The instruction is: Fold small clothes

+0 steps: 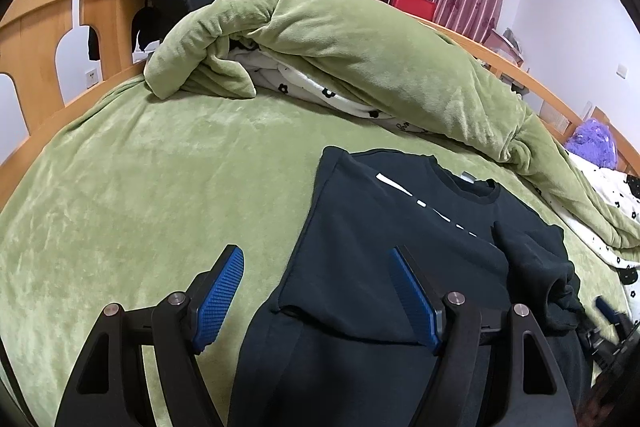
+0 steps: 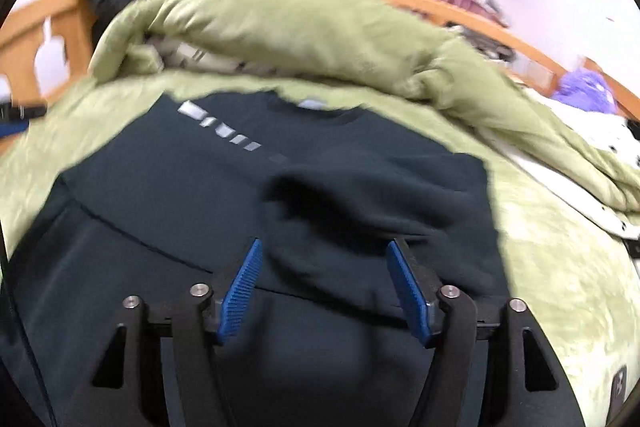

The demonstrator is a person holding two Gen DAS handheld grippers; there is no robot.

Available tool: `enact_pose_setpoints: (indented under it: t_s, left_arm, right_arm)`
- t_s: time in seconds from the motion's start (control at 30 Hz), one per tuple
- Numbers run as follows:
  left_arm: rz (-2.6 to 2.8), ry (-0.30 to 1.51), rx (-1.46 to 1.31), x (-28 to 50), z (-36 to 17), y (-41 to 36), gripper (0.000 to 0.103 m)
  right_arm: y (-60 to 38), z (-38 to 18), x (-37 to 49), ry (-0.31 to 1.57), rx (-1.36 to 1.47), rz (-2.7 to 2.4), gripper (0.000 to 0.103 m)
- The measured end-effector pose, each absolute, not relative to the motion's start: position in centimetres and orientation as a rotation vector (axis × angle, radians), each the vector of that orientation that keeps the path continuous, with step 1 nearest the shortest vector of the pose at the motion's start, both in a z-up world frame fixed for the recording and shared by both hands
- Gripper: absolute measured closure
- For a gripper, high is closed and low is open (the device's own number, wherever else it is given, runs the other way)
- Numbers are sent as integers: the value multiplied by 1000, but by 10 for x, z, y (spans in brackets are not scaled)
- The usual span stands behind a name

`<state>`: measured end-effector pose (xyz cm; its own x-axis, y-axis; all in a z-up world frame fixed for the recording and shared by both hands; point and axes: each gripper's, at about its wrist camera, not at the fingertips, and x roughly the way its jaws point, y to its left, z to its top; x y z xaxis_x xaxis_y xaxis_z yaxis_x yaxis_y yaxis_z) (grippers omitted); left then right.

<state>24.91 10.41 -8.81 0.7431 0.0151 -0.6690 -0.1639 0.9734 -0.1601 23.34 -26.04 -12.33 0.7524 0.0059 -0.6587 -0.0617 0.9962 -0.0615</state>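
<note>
**Dark shirt laid out on the bed, both tools wide**

A dark sweatshirt is spread flat on the green bed cover, collar towards the far side where a green quilt is bunched up. One sleeve is folded over the chest. The left tool is held wide over the shirt's left edge, nothing gripped. The right tool is spread wide too, with nothing pinched, just above the folded sleeve; that view is blurred.

Dark shirt on green blanket
</note>
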Motion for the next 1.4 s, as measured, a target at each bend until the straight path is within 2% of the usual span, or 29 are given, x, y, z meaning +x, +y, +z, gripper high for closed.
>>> enact_pose_setpoints:
  t_s: [0.23, 0.63, 0.67, 0.7, 0.77, 0.83, 0.9, 1.03, 1.23, 1.27, 1.3, 1.37, 1.4]
  left_arm:
    - [108, 728, -193, 252, -92, 98, 30]
    - [113, 758, -163, 264, -104, 86, 30]
    - [112, 758, -162, 264, -104, 85, 30]
    - [111, 757, -160, 264, -104, 85, 30]
    - [111, 756, -156, 264, -104, 84, 30]
    - [111, 757, -152, 263, -103, 85, 30]
    - [111, 756, -152, 262, -103, 85, 30]
    - [120, 740, -154, 255, -98, 93, 30]
    - [119, 730, -177, 246, -94, 107, 30]
    - [118, 729, -178, 245, -93, 109, 30]
    - [117, 728, -177, 243, -93, 110, 30]
    - [114, 724, -176, 241, -92, 112, 30]
    - [114, 723, -175, 240, -92, 112, 30]
  right_arm:
    - [-369, -131, 245, 773, 208, -153, 34]
    - [-378, -191, 278, 840, 334, -83, 38]
    - [-378, -191, 278, 830, 341, -75, 42]
    - [-379, -191, 278, 824, 346, -67, 51]
    - [-381, -189, 278, 814, 360, -63, 60]
    - [-386, -185, 276, 800, 375, -76, 76]
    - [-391, -181, 275, 787, 411, -62, 83]
    - [-394, -167, 269, 756, 438, -46, 90]
    - [-376, -141, 260, 756, 294, -69, 90]
    - [-376, -141, 259, 762, 283, -80, 86]
    - [-376, -143, 256, 767, 278, -92, 75]
    - [-377, -146, 250, 768, 282, -111, 62]
    - [-376, -147, 248, 768, 287, -104, 61]
